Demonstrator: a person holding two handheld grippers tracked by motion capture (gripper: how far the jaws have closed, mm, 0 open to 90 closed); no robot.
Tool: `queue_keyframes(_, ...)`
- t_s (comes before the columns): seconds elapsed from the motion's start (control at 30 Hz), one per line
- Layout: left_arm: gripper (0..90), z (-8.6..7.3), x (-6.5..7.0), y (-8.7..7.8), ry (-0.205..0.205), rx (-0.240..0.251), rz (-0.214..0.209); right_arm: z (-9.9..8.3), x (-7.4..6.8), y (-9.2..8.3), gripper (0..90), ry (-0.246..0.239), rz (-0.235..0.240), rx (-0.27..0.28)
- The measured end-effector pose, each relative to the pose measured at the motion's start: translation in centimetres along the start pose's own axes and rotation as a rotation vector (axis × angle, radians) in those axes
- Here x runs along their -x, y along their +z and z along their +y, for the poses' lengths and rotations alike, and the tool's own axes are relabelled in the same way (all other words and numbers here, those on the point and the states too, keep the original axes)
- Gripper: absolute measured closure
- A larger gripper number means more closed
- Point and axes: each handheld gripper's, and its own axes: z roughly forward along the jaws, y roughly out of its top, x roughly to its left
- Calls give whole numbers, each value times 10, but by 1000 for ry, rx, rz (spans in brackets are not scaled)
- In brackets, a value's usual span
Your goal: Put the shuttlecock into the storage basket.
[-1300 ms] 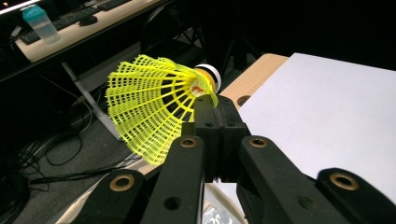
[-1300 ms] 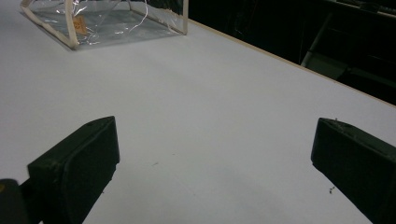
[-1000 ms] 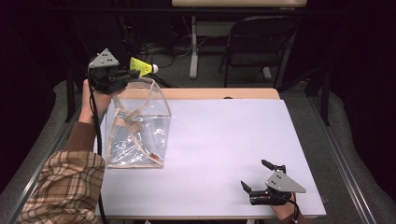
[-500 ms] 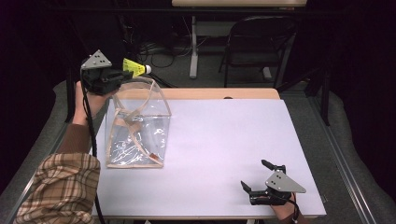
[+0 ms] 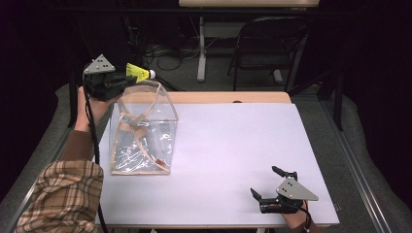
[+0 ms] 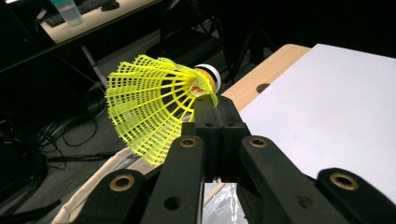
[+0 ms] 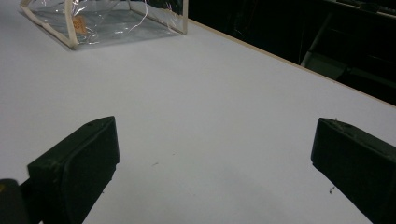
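White table, dark room: shuttlecock out of the bag

Left gripper (image 5: 127, 80) has drifted up and back from the clear plastic bag (image 5: 143, 128) over the last second, jaws clamped on the yellow shuttlecock (image 6: 159, 100) at its skirt edge, cork pointing away. Looks like it's clear of the bag mouth now. Right gripper (image 5: 270, 186) sits wide apart, idle near the table's (image 5: 233, 145) front edge.

No text is showing legibly; a small red mark on the shuttlecock (image 6: 154, 100) is staying too blurred to read.
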Motion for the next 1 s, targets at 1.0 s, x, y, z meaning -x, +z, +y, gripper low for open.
queue_keyframes(1.0,900,-15,-2,13,-19,-32,2,0,0,0,6,0,-1,3)
